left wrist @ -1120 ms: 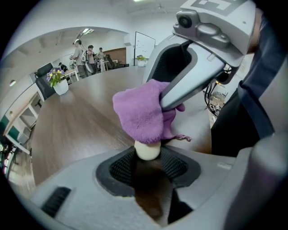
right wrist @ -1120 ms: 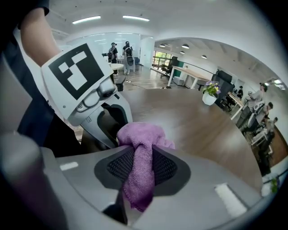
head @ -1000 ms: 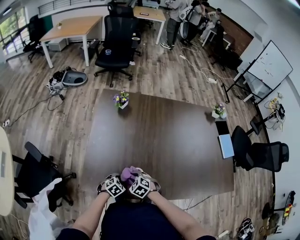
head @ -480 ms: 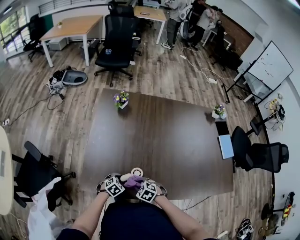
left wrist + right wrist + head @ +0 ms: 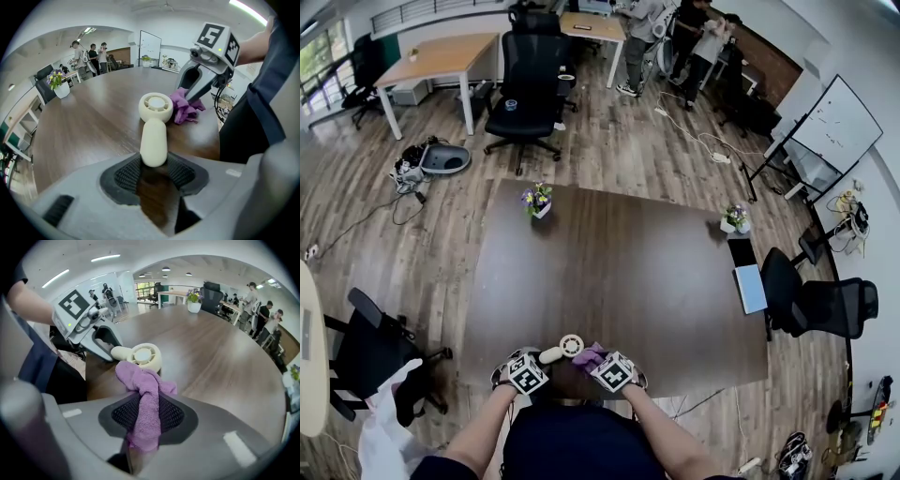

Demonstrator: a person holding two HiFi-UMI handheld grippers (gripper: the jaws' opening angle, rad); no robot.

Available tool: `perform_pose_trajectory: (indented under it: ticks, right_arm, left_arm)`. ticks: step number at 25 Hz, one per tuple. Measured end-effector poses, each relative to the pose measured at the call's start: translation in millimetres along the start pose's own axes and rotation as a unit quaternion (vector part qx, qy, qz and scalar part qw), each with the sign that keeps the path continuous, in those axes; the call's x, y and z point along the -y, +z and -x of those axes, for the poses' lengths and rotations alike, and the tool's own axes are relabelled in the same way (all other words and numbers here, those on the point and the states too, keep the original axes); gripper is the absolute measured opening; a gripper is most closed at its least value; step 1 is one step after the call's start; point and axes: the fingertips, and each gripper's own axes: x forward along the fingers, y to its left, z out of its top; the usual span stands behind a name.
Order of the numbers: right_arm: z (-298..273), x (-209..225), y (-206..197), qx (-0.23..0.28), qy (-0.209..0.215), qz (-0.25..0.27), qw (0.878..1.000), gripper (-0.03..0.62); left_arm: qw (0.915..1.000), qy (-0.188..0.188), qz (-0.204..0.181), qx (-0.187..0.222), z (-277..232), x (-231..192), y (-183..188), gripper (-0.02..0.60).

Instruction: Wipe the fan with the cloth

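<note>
**Ops:** Status?

**Me:** Mid-wipe, I'd say. My left gripper (image 5: 153,171) is pinching the fan (image 5: 154,131) by the end of its handle. The fan lies flat at the near edge of the table (image 5: 619,272), round head pointing far, handle toward me.

**Ops:** And the right?

**Me:** My right gripper (image 5: 147,416) has its jaws clamped on the cloth (image 5: 140,380). A bunched fold is squeezed between the pads and the loose end hangs out in front. The cloth sits just right of the fan head. I can't confirm that they touch.

**Ops:** So which step?

**Me:** My read is that the cloth is off to the side between passes. The grip and the hold-down are sorted, and the wiping itself is what's left.

**Ops:** What does the next move need?

**Me:** Bring the cloth left onto the head and drag it across the grille and rim. The left has to pin the handle firmly, because the fan looks light and will probably swivel under side load. I'd also press lightly, since only a narrow fold is in the jaws and the cloth could pull out.
</note>
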Motion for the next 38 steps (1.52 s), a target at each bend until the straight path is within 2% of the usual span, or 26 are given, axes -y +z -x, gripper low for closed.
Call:
perform_pose_trajectory:
  ticks: [5,12,17,27,31,38]
  right_arm:
    - [-3.3,31.0,10.8,0.016,-0.012,-0.059,0.998,0.117]
    - [-9.1,52.8,42.3,0.016,-0.030,-0.034,0.999,0.117]
    - [-16.1,48.3,66.8,0.003,-0.004,-0.034,0.999,0.117]
    - [-24.8,36.2,113.5,-0.011,-0.015,0.066,0.998,0.115]
    - [-28.2,16.9,125.0,-0.013,-0.017,0.121,0.992,0.114]
    - [-30.3,-13.6,139.5,-0.002,-0.016,0.188,0.982,0.114]
  left_arm:
    - [0.9999,-0.002,-0.009,-0.010,0.3,0.6,0.0,0.170]
    - [0.9997,-0.011,-0.017,-0.016,-0.3,2.1,0.6,0.170]
    - [0.9996,-0.010,-0.021,-0.017,-1.4,1.7,0.5,0.170]
    - [0.9997,-0.006,-0.020,-0.016,-1.5,-1.0,0.6,0.171]
    - [0.9997,-0.009,-0.019,-0.016,-0.7,1.0,-2.3,0.171]
    - [0.9995,-0.017,-0.021,-0.014,0.6,4.9,1.3,0.172]
